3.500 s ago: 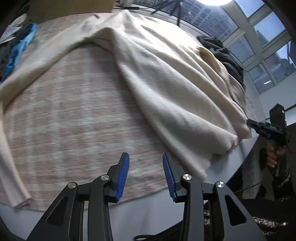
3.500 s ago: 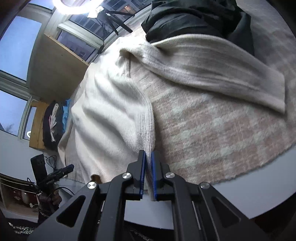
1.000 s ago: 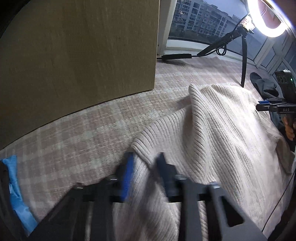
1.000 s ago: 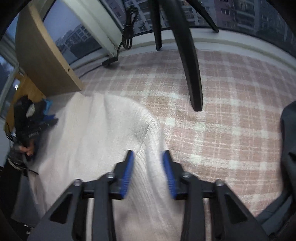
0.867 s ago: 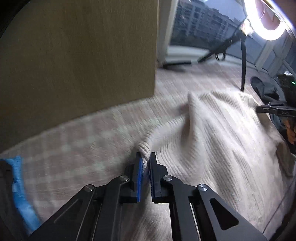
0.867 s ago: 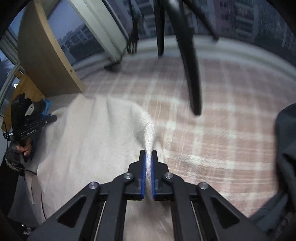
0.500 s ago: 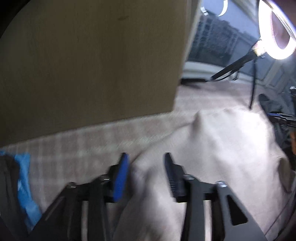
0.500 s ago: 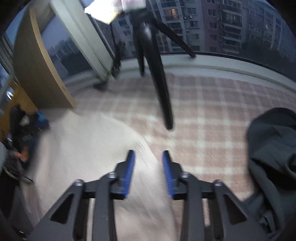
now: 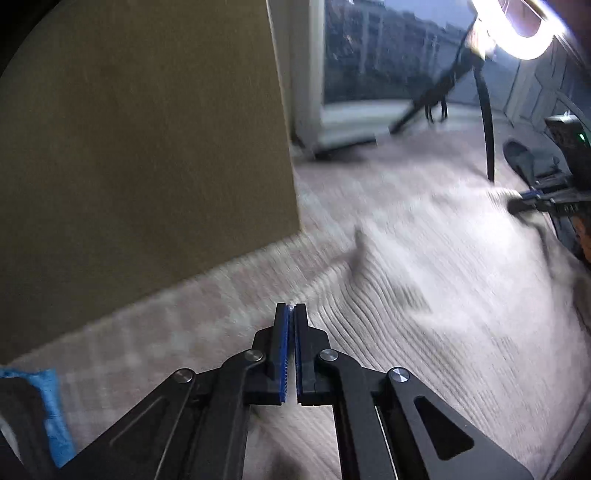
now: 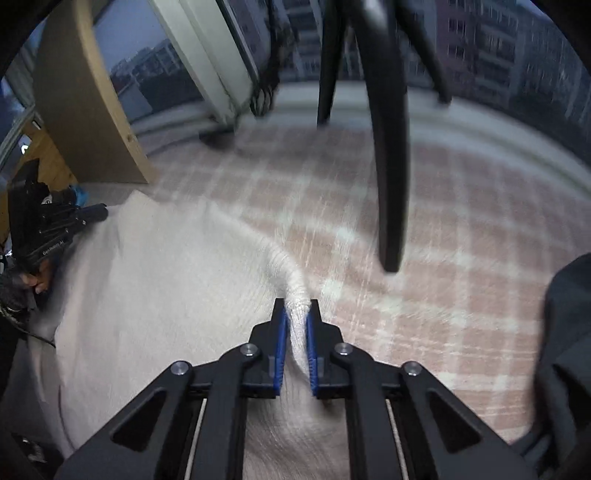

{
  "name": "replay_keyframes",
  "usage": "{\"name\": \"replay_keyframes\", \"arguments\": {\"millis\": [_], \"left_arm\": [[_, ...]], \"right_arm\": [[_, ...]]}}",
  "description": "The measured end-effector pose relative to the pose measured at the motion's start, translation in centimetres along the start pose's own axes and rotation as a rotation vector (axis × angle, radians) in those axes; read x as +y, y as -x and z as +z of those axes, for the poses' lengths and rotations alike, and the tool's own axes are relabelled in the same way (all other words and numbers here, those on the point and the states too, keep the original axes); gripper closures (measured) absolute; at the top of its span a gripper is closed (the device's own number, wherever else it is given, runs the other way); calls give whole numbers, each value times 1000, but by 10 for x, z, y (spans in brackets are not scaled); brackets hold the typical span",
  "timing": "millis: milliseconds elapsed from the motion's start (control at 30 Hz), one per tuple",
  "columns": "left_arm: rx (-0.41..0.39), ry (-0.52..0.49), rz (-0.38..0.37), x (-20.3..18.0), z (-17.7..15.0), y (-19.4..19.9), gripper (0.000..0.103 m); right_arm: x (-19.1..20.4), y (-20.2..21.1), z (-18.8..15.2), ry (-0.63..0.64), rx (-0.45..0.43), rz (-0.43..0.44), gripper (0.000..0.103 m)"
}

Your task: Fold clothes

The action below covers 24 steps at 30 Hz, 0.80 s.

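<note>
A cream ribbed sweater point(image 9: 424, 295) lies spread on the pink plaid cloth point(image 9: 192, 332). In the left wrist view my left gripper point(image 9: 291, 314) is shut, with a thin bit of the sweater's edge pinched at its tips. In the right wrist view the sweater point(image 10: 166, 288) rises into a ribbed fold between the blue pads of my right gripper point(image 10: 295, 314). Those jaws are closing, and the pads press on the fold. Each view shows the other gripper at the sweater's far corner: the right one point(image 9: 532, 201), the left one point(image 10: 66, 221).
A wooden panel point(image 9: 147, 147) stands close behind the left gripper. A black tripod leg point(image 10: 388, 147) comes down onto the plaid cloth point(image 10: 461, 277), under a ring light point(image 9: 524, 33). A dark garment point(image 10: 565, 350) lies at the right. A blue cloth point(image 9: 48, 406) lies at the left.
Half a second ago both grippers stood open over the sweater's far edge. Both have now closed on that edge again, and the left one has lifted a little.
</note>
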<state>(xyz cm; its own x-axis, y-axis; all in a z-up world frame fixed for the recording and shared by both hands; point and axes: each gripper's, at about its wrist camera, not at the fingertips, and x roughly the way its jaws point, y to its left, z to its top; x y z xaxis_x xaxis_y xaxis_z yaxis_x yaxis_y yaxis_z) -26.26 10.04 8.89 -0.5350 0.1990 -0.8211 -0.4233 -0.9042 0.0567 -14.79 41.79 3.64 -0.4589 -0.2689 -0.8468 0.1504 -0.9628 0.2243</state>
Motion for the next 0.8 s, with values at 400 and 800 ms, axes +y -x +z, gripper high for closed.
{"name": "replay_keyframes", "arguments": {"millis": [400, 800], "left_arm": [[8, 167, 68, 56, -16, 55, 90], [56, 236, 137, 75, -163, 216, 69]], "right_arm": [[-3, 15, 4, -20, -5, -90, 83], [39, 145, -16, -95, -167, 242, 70]]}}
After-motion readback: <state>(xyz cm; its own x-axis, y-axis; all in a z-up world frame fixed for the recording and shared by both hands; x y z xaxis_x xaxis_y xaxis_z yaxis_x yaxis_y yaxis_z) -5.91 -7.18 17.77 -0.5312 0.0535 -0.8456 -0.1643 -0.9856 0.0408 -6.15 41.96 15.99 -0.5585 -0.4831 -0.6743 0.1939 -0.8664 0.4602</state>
